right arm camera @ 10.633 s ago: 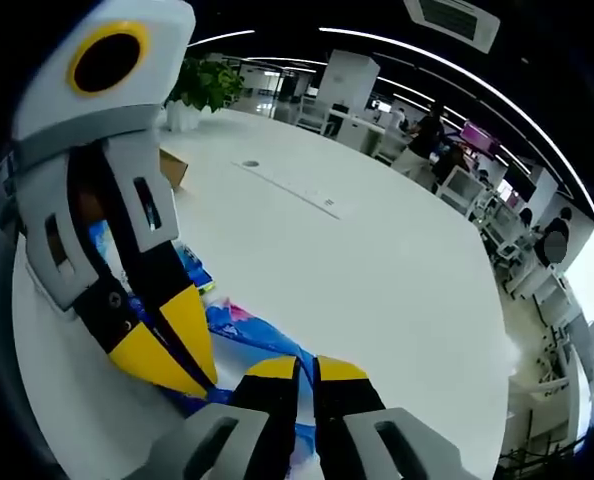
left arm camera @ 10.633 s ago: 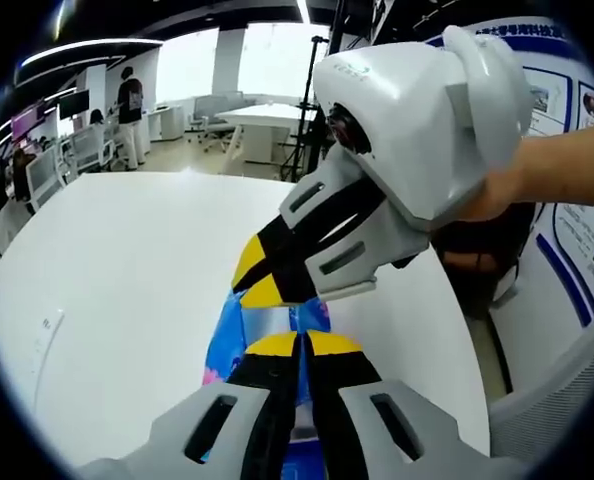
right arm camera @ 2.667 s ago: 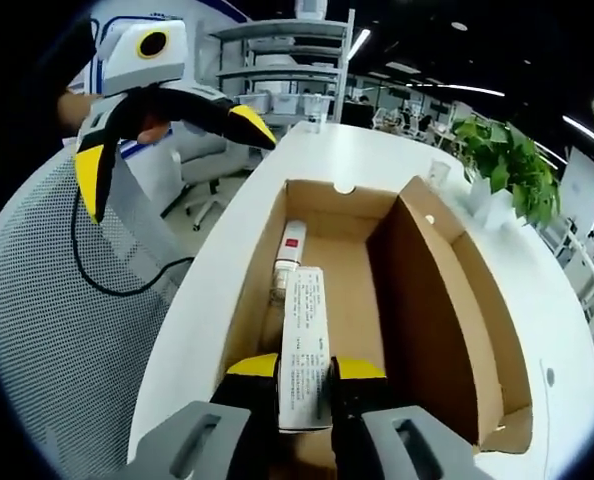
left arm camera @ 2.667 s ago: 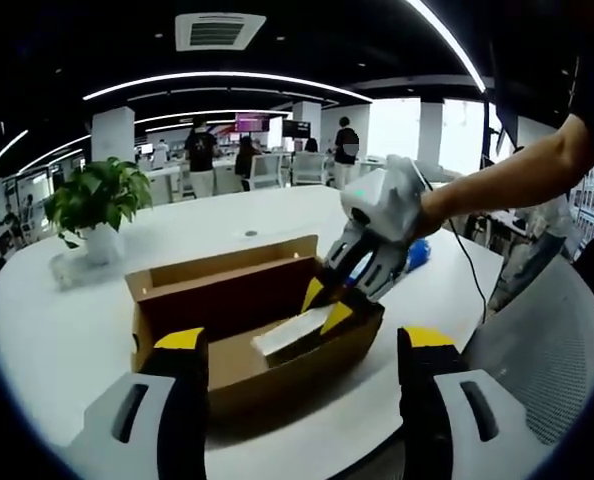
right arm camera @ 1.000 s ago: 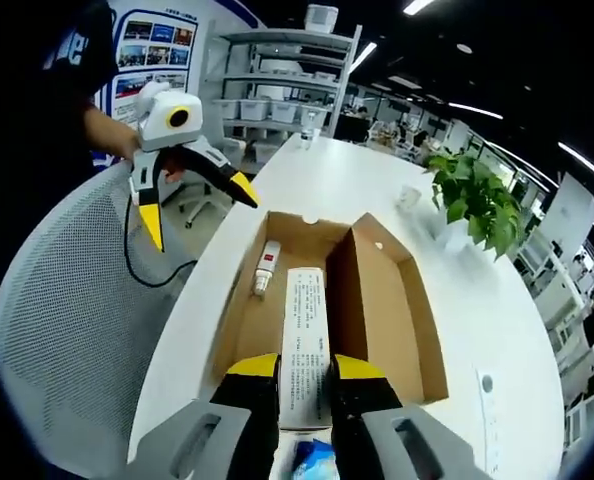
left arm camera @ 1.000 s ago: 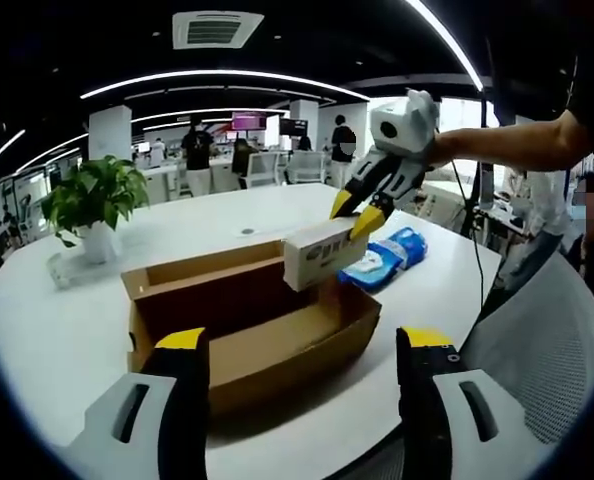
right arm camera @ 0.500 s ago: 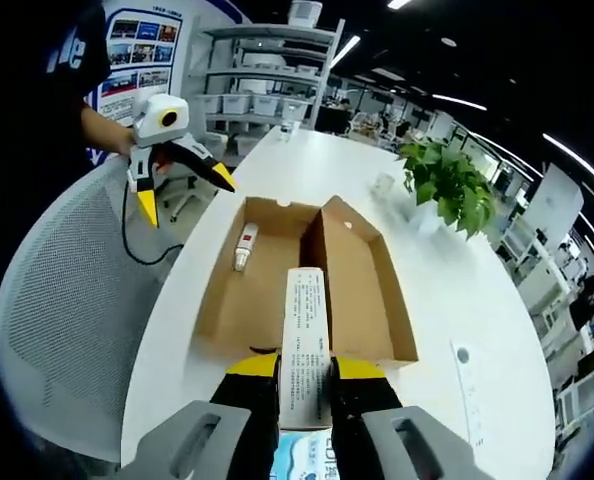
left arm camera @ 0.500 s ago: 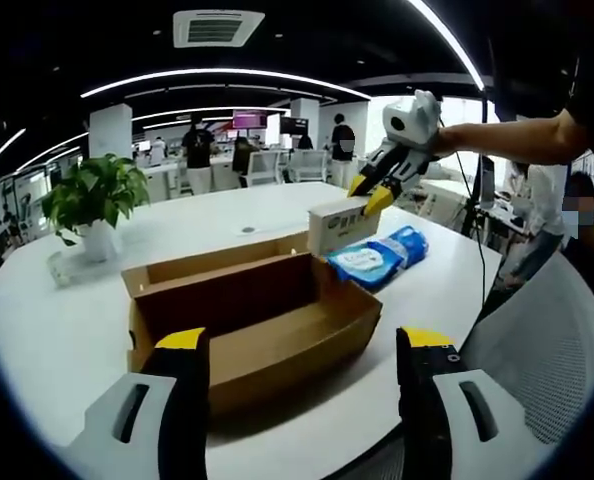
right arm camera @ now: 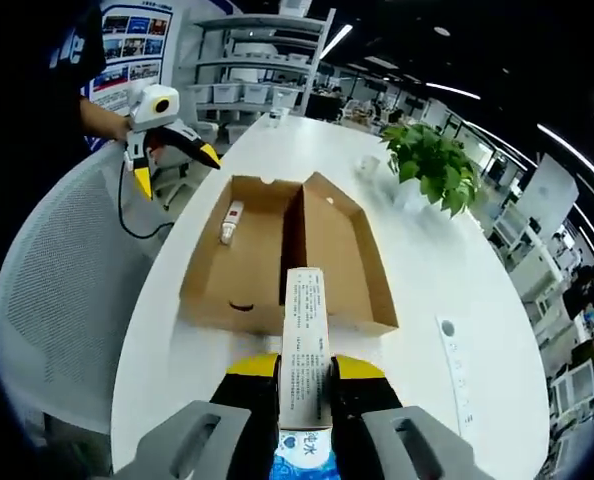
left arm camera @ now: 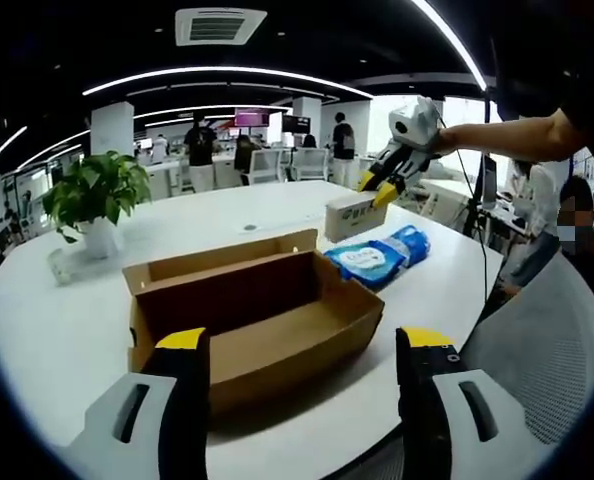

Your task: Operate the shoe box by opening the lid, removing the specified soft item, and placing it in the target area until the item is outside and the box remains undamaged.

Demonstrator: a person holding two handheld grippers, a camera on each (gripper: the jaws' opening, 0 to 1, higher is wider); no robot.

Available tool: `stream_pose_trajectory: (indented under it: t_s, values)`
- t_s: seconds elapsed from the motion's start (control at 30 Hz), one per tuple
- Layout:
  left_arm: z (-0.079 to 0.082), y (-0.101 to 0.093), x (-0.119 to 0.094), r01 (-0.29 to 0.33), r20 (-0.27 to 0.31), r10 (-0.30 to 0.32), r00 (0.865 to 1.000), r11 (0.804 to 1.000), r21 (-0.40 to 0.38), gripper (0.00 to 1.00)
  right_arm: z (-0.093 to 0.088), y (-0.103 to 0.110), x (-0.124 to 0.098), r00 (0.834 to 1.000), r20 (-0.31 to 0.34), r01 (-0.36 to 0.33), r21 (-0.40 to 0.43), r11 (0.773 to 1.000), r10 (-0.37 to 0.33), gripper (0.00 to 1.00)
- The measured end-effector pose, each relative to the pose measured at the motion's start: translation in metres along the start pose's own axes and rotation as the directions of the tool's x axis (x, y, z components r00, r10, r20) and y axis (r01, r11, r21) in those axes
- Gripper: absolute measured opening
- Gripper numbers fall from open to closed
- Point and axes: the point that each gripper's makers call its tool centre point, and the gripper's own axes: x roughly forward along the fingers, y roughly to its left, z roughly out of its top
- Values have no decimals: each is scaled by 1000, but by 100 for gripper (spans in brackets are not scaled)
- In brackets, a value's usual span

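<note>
Lifted clear of the shoe box since a moment ago, the white carton now hangs over the blue wipes pack.
Right gripper is clamped on the carton, beyond the box's far end — the box sits open on the white table, a small tube inside. Left gripper is spread wide and empty just short of the box's near side. A potted plant stands beyond the box.

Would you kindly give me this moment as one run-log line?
right gripper: shut on white carton | left gripper: open | shoe box: open | blue pack: on table
</note>
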Motion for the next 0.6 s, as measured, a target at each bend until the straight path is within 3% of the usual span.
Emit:
stream_pose_trajectory:
  t_s: [0.6]
  values:
    - [2, 2, 0, -10, 10, 10, 1000, 1000, 13, 79, -51, -27, -16, 997, -78, 27, 15, 1000, -26, 15]
